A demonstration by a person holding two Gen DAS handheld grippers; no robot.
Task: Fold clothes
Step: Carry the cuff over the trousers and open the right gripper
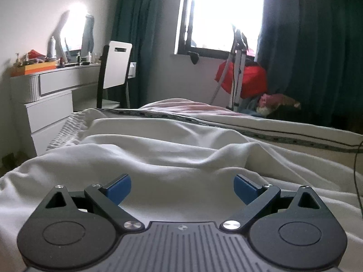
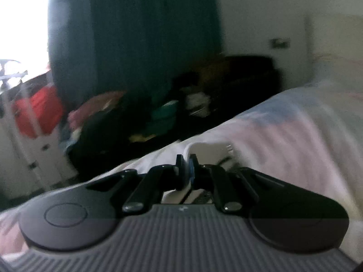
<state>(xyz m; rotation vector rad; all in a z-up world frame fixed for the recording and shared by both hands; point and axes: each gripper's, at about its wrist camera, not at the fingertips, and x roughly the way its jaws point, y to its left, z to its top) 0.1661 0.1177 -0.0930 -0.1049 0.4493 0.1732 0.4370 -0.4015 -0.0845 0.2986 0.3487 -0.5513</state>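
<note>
The left gripper point(image 1: 182, 189) hangs low over a rumpled white cloth garment point(image 1: 158, 156) spread on the bed with the patterned-border cover point(image 1: 283, 133), its 2 blue-padded jaws spread wide with nothing between them. Beyond it, a white drawer dresser point(image 1: 52, 104) stands far left and a red bag point(image 1: 251, 81) far right under the window. The right gripper point(image 2: 186, 170) is blurred, but its jaws look closed on a thin fold of white fabric, possibly the same garment.

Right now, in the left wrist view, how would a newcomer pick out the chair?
Start at the bright window, then look left past the teal curtain. The chair stands against the white dresser: black frame, white backrest with a slot handle.
</note>
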